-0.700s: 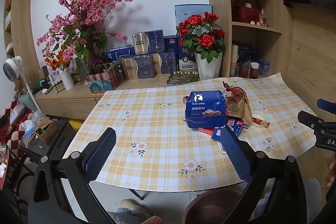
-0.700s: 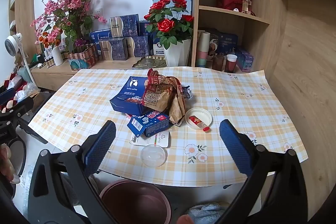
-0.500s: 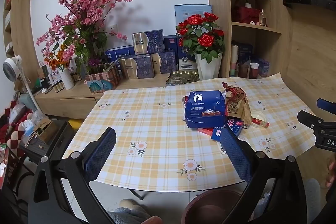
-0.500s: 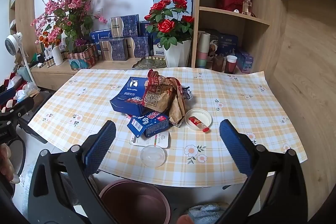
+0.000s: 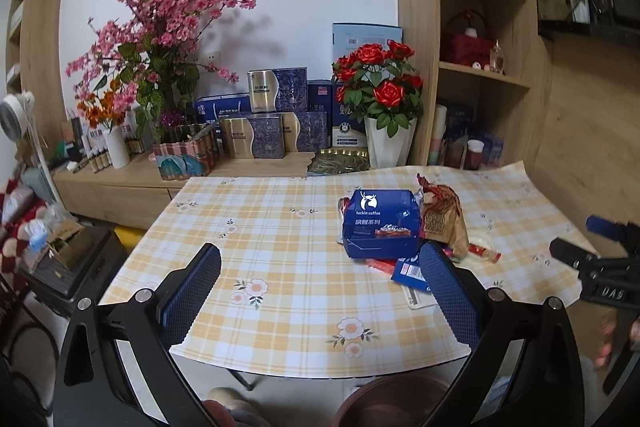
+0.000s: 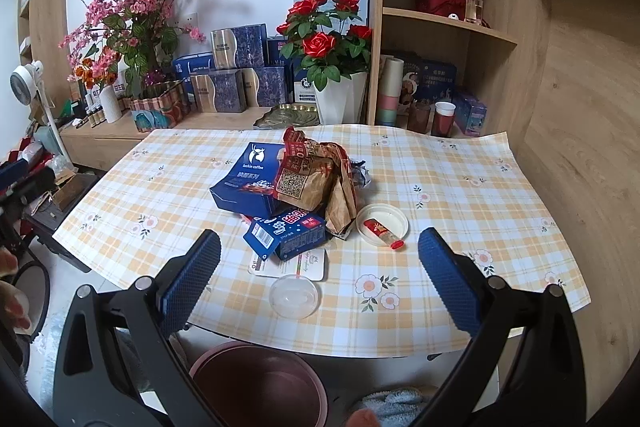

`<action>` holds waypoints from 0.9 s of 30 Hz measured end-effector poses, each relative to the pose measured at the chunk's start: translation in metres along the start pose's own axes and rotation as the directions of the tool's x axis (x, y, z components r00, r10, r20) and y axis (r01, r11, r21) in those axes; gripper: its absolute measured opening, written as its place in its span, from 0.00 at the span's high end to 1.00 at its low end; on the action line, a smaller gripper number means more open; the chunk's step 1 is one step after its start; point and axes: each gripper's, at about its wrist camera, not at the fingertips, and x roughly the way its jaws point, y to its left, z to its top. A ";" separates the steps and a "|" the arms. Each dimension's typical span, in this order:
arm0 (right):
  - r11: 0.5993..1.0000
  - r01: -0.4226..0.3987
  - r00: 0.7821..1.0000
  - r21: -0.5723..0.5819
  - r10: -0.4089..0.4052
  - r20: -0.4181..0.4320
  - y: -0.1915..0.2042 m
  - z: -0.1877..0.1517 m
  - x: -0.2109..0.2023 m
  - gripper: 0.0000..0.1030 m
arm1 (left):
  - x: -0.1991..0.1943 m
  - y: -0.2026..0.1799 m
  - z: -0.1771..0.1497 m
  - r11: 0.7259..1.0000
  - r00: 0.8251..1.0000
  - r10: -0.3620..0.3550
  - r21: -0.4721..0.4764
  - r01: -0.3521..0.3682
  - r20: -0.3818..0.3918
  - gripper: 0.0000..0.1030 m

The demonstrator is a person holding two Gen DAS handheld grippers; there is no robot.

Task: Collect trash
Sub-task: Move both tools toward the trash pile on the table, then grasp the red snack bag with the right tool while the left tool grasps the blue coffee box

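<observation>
A: What lies on the table (image 6: pixel 460 187)?

B: A heap of trash sits near the middle of the checked, flower-printed cloth: a blue coffee box (image 6: pixel 250 183), a crumpled brown paper bag (image 6: pixel 316 179) leaning against the box's right side, and a smaller blue carton (image 6: pixel 286 233) resting just in front of both.

A: And the loose pieces?

B: A white lid (image 6: pixel 382 223) holding a red sachet (image 6: pixel 382 233) lies just right of the carton. A white card (image 6: pixel 288 263) pokes out from under the carton, and a clear plastic lid (image 6: pixel 295 295) overlaps the card's near edge, close to the table's front.

A: How do the tongs stand?

B: Both are spread wide and grip nothing. The right gripper (image 6: pixel 320 273) hangs off the front edge, facing the heap, its blue pads apart either side of the clear lid in view. The left gripper (image 5: pixel 320 293) hovers at the front-left of the table, its right pad overlapping the carton (image 5: pixel 410 271) in view; whether it touches cannot be told.

A: Where would the trash go?

B: A reddish-brown bin (image 6: pixel 260 383) stands on the floor below the table's front edge, under the right gripper
</observation>
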 end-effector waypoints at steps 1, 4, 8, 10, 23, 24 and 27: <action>1.000 0.002 1.000 0.001 -0.002 -0.003 -0.001 -0.001 0.004 0.05 | 0.003 0.003 0.000 0.999 1.000 -0.026 -0.024 0.026 -0.003 0.05; 1.000 0.009 1.000 0.011 -0.009 -0.009 0.000 -0.005 0.017 0.05 | 0.011 0.011 -0.003 0.994 0.997 -0.076 -0.073 0.076 0.001 0.05; 1.000 0.012 0.999 0.028 -0.011 -0.032 0.006 -0.010 0.038 0.05 | 0.030 0.010 -0.011 0.997 0.997 0.072 0.014 -0.073 0.030 0.05; 0.999 -0.018 0.998 0.039 0.020 -0.060 0.006 -0.009 0.053 0.05 | 0.040 0.011 -0.016 0.998 0.998 0.057 0.031 -0.057 0.007 0.05; 0.999 0.035 0.992 -0.026 -0.038 -0.118 0.042 0.032 0.175 0.06 | 0.108 0.049 -0.037 0.993 0.992 0.059 -0.098 -0.070 -0.115 0.05; 0.998 0.053 0.992 -0.031 -0.057 -0.112 0.046 0.039 0.187 0.06 | 0.113 0.049 -0.039 0.992 0.991 0.061 -0.098 -0.073 -0.123 0.05; 0.994 0.108 0.987 -0.023 -0.110 -0.116 0.053 0.053 0.221 0.06 | 0.125 0.054 -0.041 0.990 0.988 0.051 -0.119 -0.068 -0.143 0.05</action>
